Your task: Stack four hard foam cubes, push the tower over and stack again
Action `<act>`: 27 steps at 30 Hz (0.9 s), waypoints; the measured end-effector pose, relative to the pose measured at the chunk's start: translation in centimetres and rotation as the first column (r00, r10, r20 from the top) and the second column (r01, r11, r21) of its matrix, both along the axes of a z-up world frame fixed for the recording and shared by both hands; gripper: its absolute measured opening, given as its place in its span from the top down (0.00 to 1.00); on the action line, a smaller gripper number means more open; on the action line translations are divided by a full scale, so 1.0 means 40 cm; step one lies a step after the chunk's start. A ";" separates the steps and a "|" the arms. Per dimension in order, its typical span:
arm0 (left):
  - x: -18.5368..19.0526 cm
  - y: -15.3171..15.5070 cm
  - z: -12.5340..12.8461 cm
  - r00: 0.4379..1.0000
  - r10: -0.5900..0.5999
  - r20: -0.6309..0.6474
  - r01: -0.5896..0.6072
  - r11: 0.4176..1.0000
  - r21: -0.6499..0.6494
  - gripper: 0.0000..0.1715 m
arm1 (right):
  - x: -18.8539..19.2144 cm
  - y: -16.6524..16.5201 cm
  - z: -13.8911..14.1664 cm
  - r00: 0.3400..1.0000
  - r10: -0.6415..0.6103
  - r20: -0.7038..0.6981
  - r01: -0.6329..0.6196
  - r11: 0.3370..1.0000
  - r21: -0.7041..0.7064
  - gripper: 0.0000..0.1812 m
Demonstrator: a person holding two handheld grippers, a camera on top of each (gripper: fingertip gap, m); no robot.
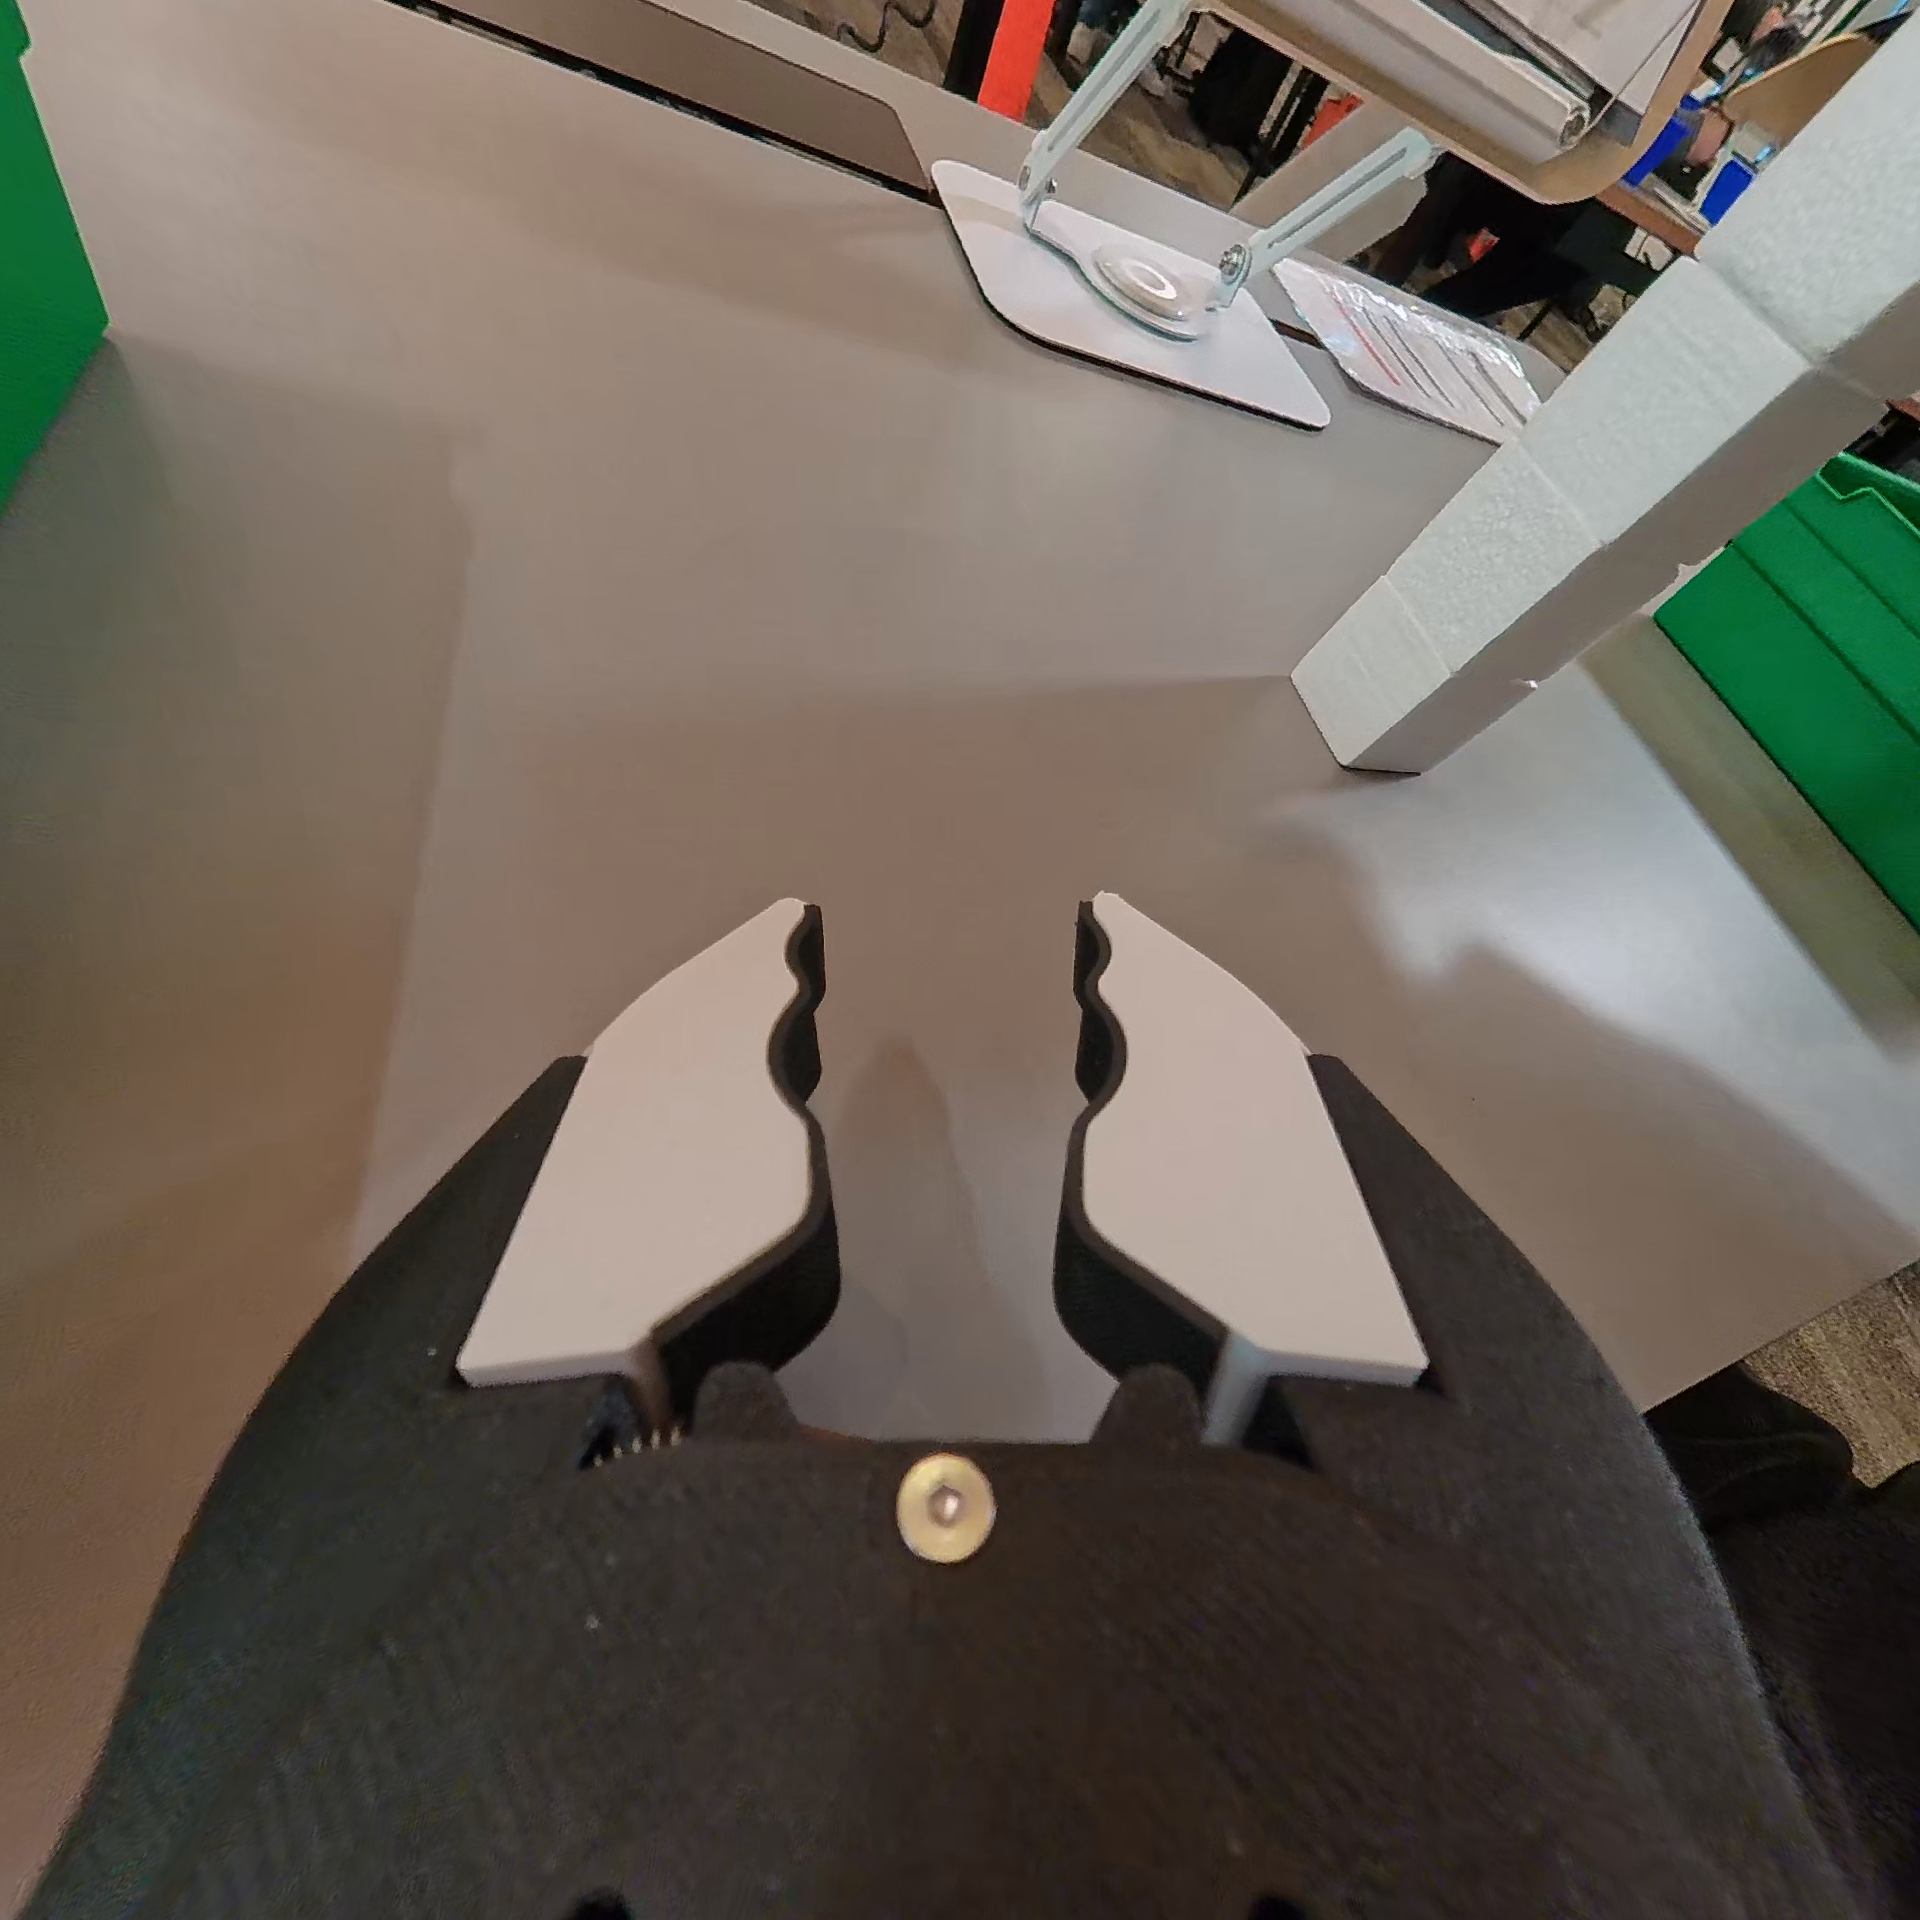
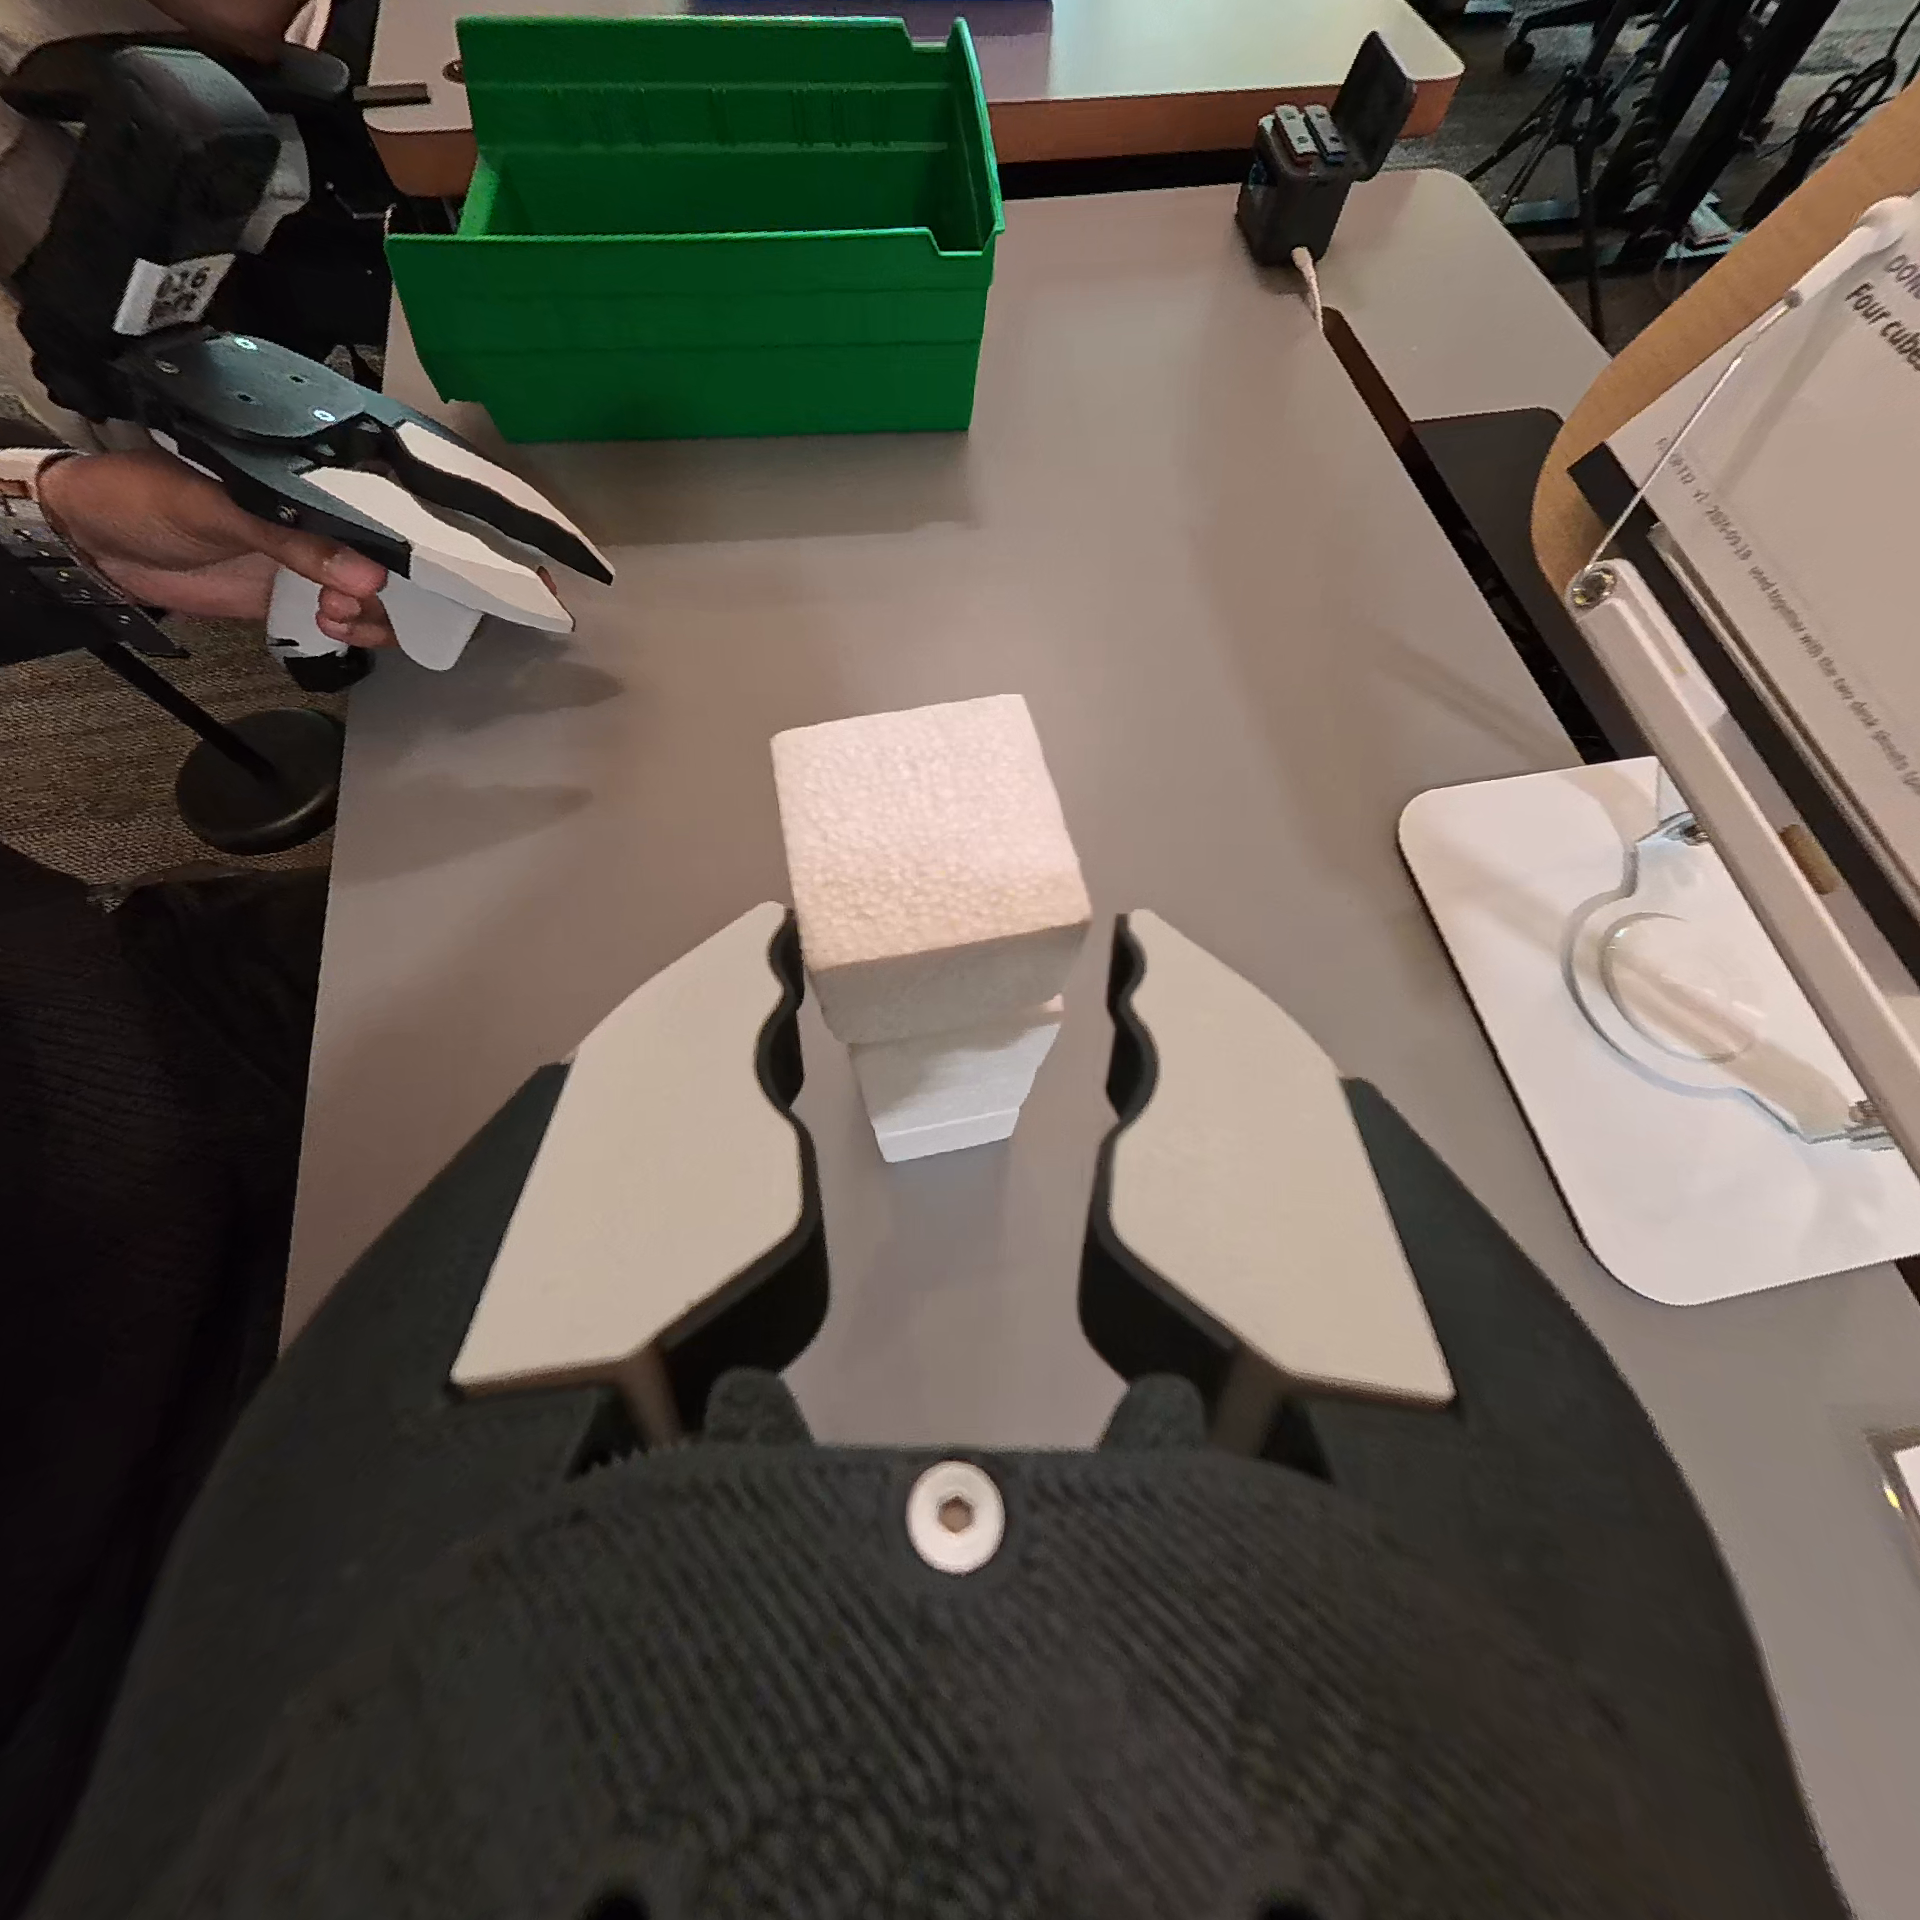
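right tongs (image 2: 951, 961) gape around the foam cube stack (image 2: 930, 862); left tongs (image 1: 948, 925) spread, empty; green bin (image 2: 707, 229) looks empty.

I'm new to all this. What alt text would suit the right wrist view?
An open right gripper hangs over a stack of white foam cubes on a grey table, its fingers either side of the top cube. Behind stands a green bin; at left a hand holds the left gripper.
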State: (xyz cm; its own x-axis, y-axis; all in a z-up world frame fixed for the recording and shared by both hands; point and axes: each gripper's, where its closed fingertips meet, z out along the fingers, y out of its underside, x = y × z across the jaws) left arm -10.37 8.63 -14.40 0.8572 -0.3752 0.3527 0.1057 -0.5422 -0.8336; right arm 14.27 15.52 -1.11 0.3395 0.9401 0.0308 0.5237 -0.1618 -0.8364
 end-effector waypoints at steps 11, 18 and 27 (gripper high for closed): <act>0.003 -0.001 -0.001 1.000 0.000 -0.003 0.000 1.000 -0.003 0.73 | 0.018 -0.007 0.093 0.973 -0.050 -0.226 0.034 0.997 -0.074 0.62; 0.002 -0.002 0.004 1.000 0.003 0.005 -0.003 1.000 0.001 0.73 | 0.136 0.073 0.107 0.841 -0.355 -0.409 0.301 0.934 -0.193 1.00; -0.009 0.005 0.007 1.000 0.027 0.006 -0.027 1.000 0.009 0.73 | 0.154 0.000 -0.243 0.721 -0.643 -0.259 0.517 0.748 -0.416 1.00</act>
